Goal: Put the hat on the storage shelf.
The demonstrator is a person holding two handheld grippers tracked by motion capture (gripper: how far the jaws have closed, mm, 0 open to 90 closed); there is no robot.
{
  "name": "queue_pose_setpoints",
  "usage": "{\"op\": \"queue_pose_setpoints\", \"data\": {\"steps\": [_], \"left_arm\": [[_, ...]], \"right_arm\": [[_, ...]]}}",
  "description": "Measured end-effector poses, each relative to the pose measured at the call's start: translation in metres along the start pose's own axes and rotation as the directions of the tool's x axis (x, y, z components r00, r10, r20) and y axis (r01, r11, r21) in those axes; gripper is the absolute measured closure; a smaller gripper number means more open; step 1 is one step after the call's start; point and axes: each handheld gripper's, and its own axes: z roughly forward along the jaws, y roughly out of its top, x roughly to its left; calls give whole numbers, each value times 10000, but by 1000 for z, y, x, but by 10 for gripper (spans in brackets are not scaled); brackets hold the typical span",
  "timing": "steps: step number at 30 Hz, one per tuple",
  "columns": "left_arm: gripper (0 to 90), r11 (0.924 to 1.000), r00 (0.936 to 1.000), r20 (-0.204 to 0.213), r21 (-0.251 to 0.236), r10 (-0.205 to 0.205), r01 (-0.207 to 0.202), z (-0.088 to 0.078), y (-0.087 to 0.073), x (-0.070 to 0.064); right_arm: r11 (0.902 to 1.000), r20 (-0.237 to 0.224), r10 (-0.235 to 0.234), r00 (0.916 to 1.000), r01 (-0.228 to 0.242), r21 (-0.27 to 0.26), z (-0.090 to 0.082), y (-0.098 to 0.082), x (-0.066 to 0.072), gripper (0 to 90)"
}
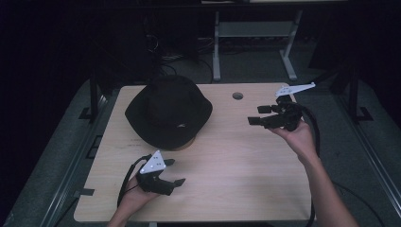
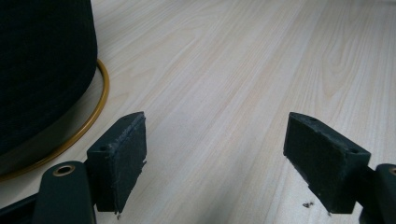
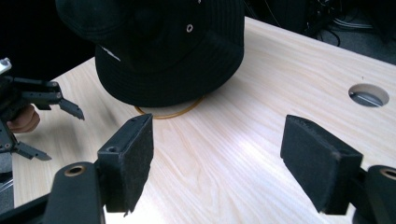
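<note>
Left gripper [image 1: 171,171] near black hat [image 1: 168,111]

A black hat [image 1: 168,111] sat on a gold ring [image 3: 169,113] toward the far left of the pale wooden table [image 1: 227,165], which had a round hole [image 1: 238,96] near its far edge, with a metal frame [image 1: 255,38] beyond.

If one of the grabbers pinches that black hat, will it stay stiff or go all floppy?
Probably floppy: the black hat looks like soft fabric, so its brim would likely sag. It seems light. It sits over a gold ring, perhaps a stand, so it should lift off easily.
</note>
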Motion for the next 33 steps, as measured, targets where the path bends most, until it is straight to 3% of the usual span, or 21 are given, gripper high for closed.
{"op": "queue_pose_setpoints", "data": {"steps": [33], "left_arm": [[207, 10000, 10000, -48, 19, -56, 56, -1, -1, 0]], "right_arm": [[9985, 140, 463, 9988, -467, 280, -20, -63, -5, 238]]}}
